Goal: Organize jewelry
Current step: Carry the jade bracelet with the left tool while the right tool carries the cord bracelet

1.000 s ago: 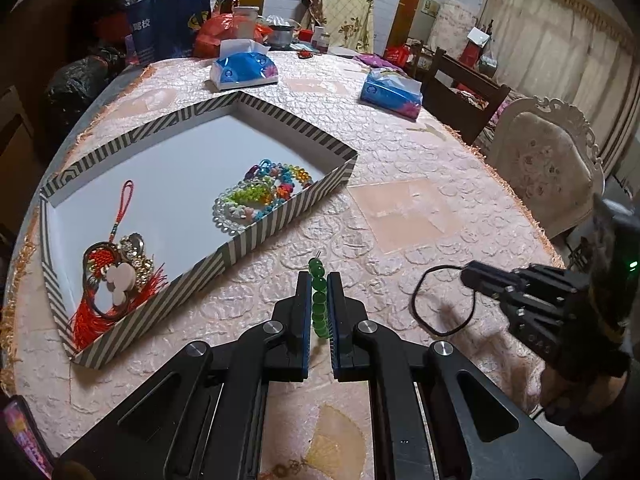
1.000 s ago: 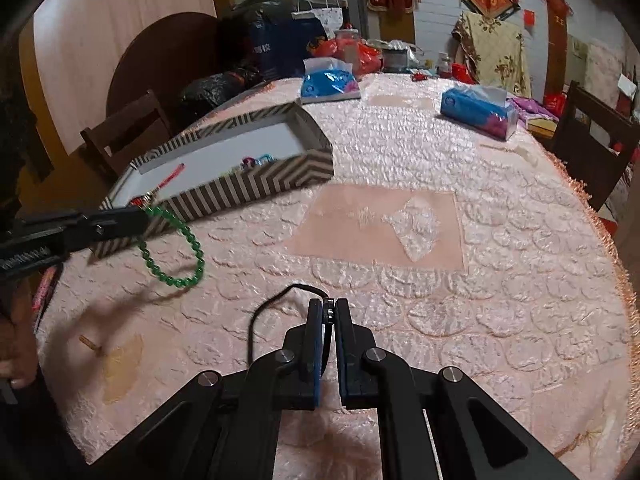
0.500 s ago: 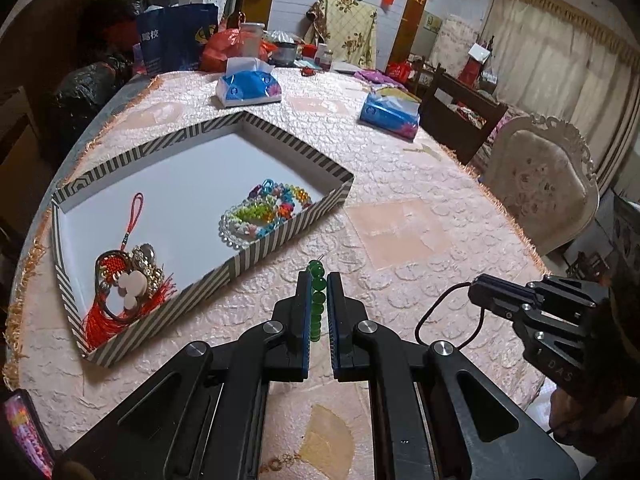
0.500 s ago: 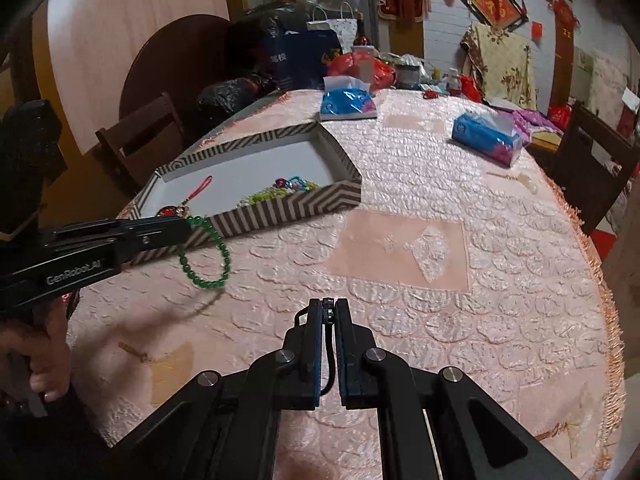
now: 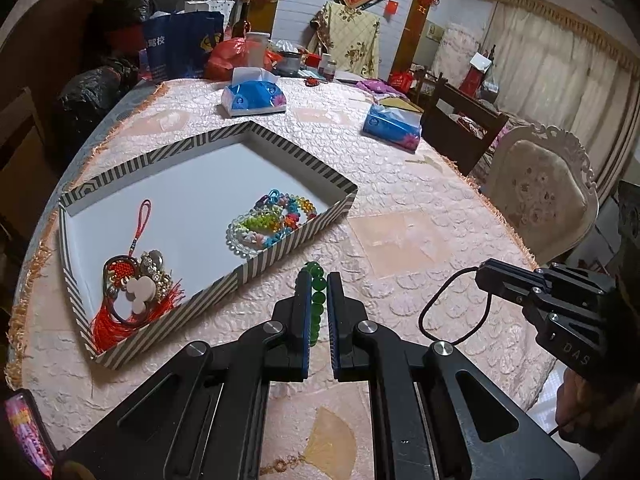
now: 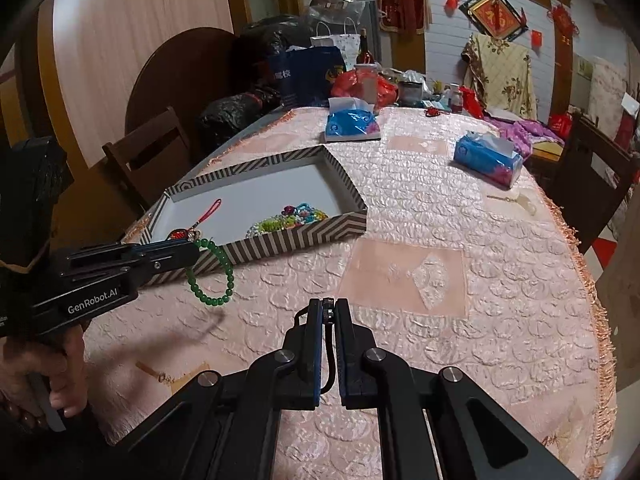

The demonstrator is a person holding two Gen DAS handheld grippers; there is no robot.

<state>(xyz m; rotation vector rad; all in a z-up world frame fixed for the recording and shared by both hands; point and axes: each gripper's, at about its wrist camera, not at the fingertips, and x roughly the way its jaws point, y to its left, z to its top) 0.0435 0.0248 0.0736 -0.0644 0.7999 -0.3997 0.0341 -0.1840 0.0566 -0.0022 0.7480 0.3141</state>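
Round table (image 5: 400, 184) under a quilted pink cloth, ringed by chairs, red hangings on the far wall. Left to right across it: striped shallow box (image 5: 288, 240) with a white floor, blue tissue pack (image 5: 254, 98) beyond its far corner, second tissue pack (image 5: 392, 126) further right. Inside the box, red tasselled knot charm (image 5: 132, 292) at the left end, heap of coloured bead bracelets (image 5: 272, 222) at the right against the near wall.

Seen from the left wrist: left gripper (image 5: 318, 292) clenched on a green bead bracelet (image 5: 316, 300), beads only edge-on between the fingers, just outside the box's near wall. Off to the right, right gripper (image 5: 486, 276) side-on with a black cord loop (image 5: 452, 304) hanging whole from its tip, above the cloth.

Seen from the right wrist: left gripper (image 6: 192, 252) side-on at the left, held by a bare hand (image 6: 44, 376), the green bracelet (image 6: 212, 276) dangling as a full ring clear of the cloth, in front of the box (image 6: 296, 232). Right gripper (image 6: 329, 312) pinched shut on the cord (image 6: 329, 360), here just a thin black strand between the fingers. Small pale object (image 6: 520, 202) near the table's right edge, too small to name.
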